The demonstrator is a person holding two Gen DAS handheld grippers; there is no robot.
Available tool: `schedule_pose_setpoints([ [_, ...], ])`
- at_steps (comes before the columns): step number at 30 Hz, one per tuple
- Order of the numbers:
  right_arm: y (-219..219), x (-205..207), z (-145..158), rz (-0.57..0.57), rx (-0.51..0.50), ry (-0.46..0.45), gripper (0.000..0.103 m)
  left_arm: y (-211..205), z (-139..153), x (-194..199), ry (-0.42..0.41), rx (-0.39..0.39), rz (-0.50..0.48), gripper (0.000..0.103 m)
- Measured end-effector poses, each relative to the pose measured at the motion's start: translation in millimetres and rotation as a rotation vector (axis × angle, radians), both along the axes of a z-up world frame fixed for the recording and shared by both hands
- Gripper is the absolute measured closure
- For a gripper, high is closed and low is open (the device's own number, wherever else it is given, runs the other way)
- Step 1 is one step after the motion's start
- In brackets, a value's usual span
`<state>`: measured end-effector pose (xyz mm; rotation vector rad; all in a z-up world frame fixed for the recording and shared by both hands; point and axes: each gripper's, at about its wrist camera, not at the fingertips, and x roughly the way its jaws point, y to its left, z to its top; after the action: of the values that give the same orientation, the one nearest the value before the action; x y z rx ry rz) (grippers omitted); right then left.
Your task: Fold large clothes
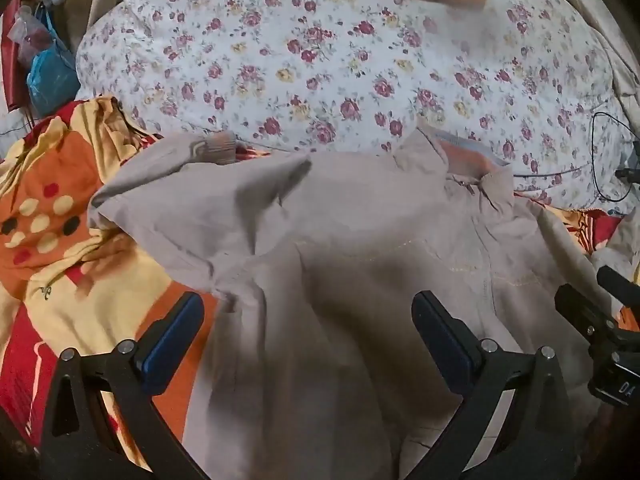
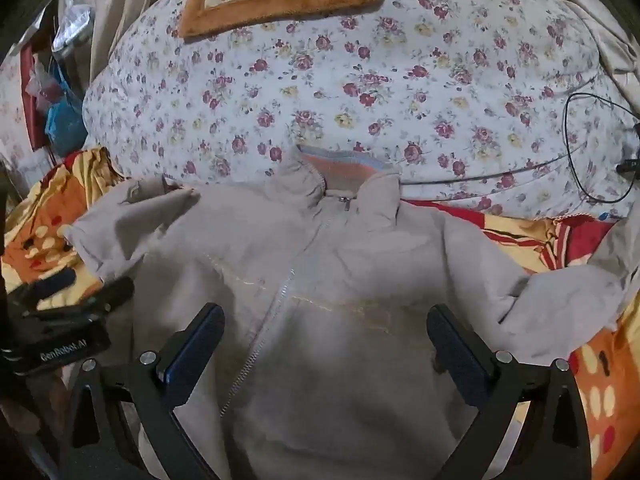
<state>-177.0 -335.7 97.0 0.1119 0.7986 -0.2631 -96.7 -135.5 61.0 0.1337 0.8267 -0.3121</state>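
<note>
While the beige jacket lies front-up on the bed, collar toward the far side against the floral quilt and hem toward me, both of my grippers hang over its lower body with nothing between their pads. The left gripper has its jaws spread wide over the jacket's left half; the right gripper is likewise wide open, straddling the zipper and the chest just right of it. The jacket's long axis runs away from me along that zipper, from the near edge of the bed up to the collar.

What the next move turns on, I judge, is the sleeves. The left sleeve already lies folded in across the shoulder, cuff near the collar line — just ahead of the left jaws. The right sleeve sprawls outward toward the right edge of the bed over the orange patterned blanket, ahead and to the right of the right jaws, so the right hand is plainly nearer to it.

The hem is cut off below both views. The right cuff runs into the lens rim and I cannot make it out. A black cable loops on the quilt, well apart from the jacket.
</note>
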Motion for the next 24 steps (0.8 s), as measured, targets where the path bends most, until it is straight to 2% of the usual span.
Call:
schedule_pose_setpoints([
  [6,2,4,-15,-0.007,-0.009,0.040,0.002,-2,-4,-1,-0.015,0.033,0.002,0.000],
  [12,2,-1,-8,0.001,0.032,0.019,0.002,3,-10,2,0.016,0.027,0.016,0.000],
  [18,3,1,-12,-0.009,0.031,0.055,0.002,2,-9,0,0.005,0.039,0.006,0.000],
  [24,1,2,-17,-0.016,0.077,0.075,0.002,2,-11,1,0.011,0.042,0.002,0.000],
])
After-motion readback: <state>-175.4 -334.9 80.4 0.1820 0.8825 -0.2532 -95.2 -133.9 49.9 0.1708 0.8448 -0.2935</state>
